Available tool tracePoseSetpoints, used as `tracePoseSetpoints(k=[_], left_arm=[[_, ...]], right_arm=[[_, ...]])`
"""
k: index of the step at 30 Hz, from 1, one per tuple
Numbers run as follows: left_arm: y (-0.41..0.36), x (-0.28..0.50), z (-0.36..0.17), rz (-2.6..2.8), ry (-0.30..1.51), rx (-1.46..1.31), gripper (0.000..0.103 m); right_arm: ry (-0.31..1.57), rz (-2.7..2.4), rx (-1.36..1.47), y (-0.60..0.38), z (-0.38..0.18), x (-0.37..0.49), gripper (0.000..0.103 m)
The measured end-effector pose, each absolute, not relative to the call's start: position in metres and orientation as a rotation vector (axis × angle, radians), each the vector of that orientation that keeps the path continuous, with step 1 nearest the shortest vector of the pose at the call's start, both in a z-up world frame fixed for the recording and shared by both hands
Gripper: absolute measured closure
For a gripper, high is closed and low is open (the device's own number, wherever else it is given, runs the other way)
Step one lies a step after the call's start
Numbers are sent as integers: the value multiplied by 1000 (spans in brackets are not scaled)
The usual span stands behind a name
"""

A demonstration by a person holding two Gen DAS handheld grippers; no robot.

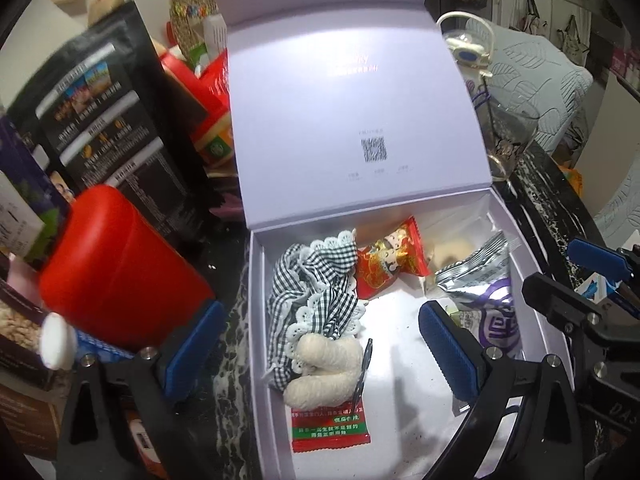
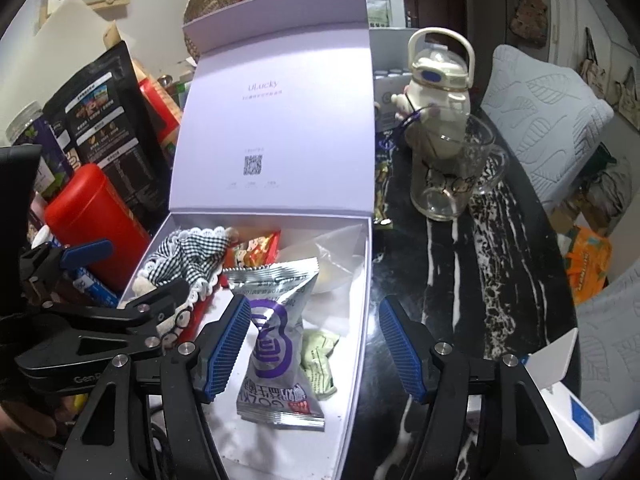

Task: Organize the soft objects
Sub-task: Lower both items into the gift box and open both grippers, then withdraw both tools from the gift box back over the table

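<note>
An open lavender box (image 1: 256,320) stands on the table with its lid (image 1: 340,100) upright. In it lie a black-and-white gingham cloth with lace trim (image 1: 316,292), a white knitted piece (image 1: 324,372), a red snack packet (image 1: 384,268), a flat red-green packet (image 1: 330,428) and a silver-purple snack bag (image 2: 276,336). My left gripper (image 1: 320,350) hangs open above the knitted piece, pads clear of it. My right gripper (image 2: 314,346) is open over the silver bag, which rests on the box floor between its fingers. A pale green packet (image 2: 320,364) lies beside that bag.
Left of the box stand a red canister (image 1: 120,272) and a black pouch (image 1: 108,128), close to my left finger. To its right on the black marble table (image 2: 500,260) are a glass mug (image 2: 452,176), a white bottle (image 2: 436,84) and a white carton (image 2: 576,412).
</note>
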State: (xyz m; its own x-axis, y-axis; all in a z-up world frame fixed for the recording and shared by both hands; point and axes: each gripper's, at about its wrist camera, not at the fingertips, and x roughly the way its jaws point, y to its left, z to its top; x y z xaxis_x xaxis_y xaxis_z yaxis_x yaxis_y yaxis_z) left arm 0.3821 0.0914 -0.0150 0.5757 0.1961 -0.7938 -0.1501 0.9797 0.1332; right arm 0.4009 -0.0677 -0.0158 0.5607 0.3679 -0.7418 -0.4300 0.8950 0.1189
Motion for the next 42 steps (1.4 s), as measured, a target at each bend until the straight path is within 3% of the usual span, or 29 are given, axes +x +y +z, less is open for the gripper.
tracePoseSetpoints(k=[18,32,36,42], left_arm=[[95,328,57,164,723,47,4],[94,265,103,111,557,42,4],[94,243,107,76,544,47,4],[93,202,108,72,492,56,4]], right_arm=[[624,497,-92,-76,53,349,35],[413,504,-113,-81,104,274,29],[383,490,-115,-84,108,249,23],[394,487,-111,-89,102,215,23]])
